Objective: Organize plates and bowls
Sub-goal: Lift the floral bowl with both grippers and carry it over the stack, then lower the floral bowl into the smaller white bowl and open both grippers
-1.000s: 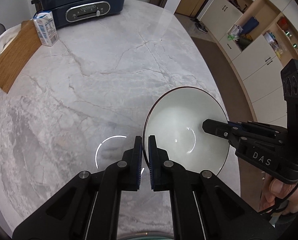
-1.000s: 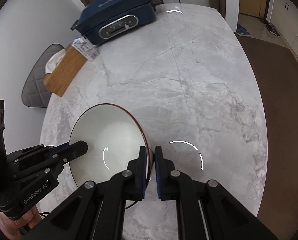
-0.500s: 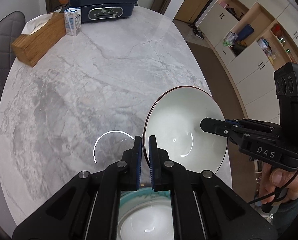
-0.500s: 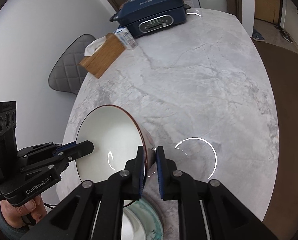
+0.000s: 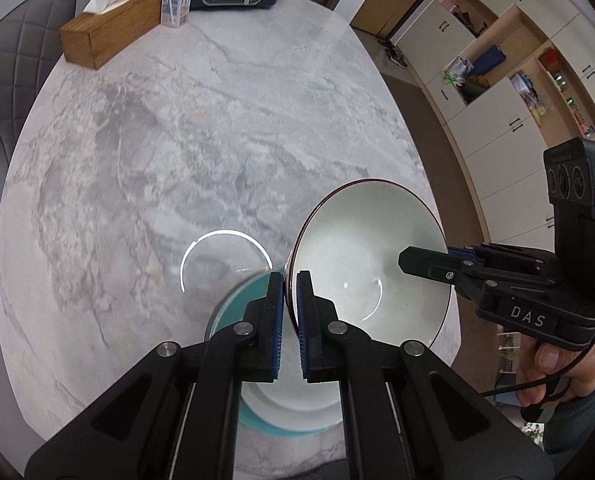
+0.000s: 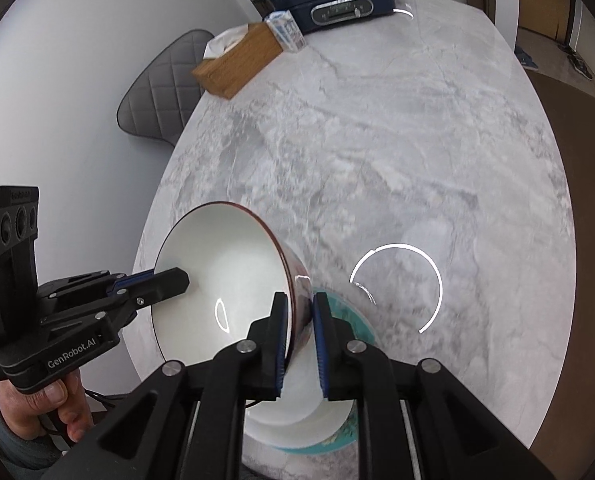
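Bowl (image 5: pixel 369 248) wall (red, apparently) shows right-wrist only.

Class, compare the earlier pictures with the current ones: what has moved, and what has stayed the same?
Both grippers carried the white bowl back along the table until it hangs over a teal plate, unseen a second ago. Left gripper and right gripper still pinch opposite rims.

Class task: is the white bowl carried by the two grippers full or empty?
Empty. The white bowl shows a bare glossy inside, gripped at opposite rims by the left gripper and right gripper.
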Demonstrator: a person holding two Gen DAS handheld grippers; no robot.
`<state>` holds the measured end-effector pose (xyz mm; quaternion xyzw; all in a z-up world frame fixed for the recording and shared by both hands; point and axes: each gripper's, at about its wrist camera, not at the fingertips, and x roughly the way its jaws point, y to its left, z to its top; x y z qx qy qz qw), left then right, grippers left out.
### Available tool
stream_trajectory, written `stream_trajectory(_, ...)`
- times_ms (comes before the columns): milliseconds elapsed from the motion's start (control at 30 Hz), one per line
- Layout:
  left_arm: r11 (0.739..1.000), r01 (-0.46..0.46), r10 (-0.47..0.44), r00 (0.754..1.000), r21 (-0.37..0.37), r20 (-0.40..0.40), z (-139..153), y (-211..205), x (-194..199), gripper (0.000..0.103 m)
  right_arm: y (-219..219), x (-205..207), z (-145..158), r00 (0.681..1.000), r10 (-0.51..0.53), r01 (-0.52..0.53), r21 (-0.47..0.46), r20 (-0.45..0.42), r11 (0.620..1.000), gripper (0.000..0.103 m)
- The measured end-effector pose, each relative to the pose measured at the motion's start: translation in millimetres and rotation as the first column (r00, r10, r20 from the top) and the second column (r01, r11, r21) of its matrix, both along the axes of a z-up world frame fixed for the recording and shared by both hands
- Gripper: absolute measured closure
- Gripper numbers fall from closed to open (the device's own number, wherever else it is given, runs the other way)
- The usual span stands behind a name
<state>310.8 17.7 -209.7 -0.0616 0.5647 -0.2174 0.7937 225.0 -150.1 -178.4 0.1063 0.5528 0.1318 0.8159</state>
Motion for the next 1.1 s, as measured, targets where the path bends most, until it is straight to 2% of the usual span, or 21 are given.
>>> stream_trajectory(233, 1.0, 0.018, -0.017, 0.998, 0.017, -0.055, -31.8, 4.7, -27.8, 0.098, 8.9, -25.6, -27.9, 0.998, -0.021, 0.021, 0.001, -0.051, 1.0, 0.089)
stream_trajectory(433, 0.999, 0.038, -0.035, 0.996, 0.034, -0.086, -49.8, 2.2, -31.8, 0.098, 16.1, -30.8, -34.1, 0.999, -0.009, 0.006, -0.05, -0.052, 0.999, 0.089)
stream_trajectory(700, 0.997, 0.046, -0.039, 0.99, 0.054, -0.134, -76.6, -1.6, -36.5, 0.098, 18.9, -36.2, -60.0, 0.995, -0.01, 0.002, -0.091, -0.097, 0.996, 0.091)
stream_trajectory(967, 0.996, 0.047, -0.036, 0.99, 0.077, -0.137, -85.3, -6.7, -34.3, 0.098, 29.8, -38.0, -63.9, 0.998, 0.019, -0.032, -0.196, -0.067, 0.98, 0.092)
stream_trajectory(1100, 0.996, 0.021, -0.011, 0.992, 0.082, -0.126, -83.4, -5.0, -32.5, 0.097, 38.3, -39.5, -63.0, 0.997, 0.043, -0.056, -0.25, -0.057, 0.967, 0.089)
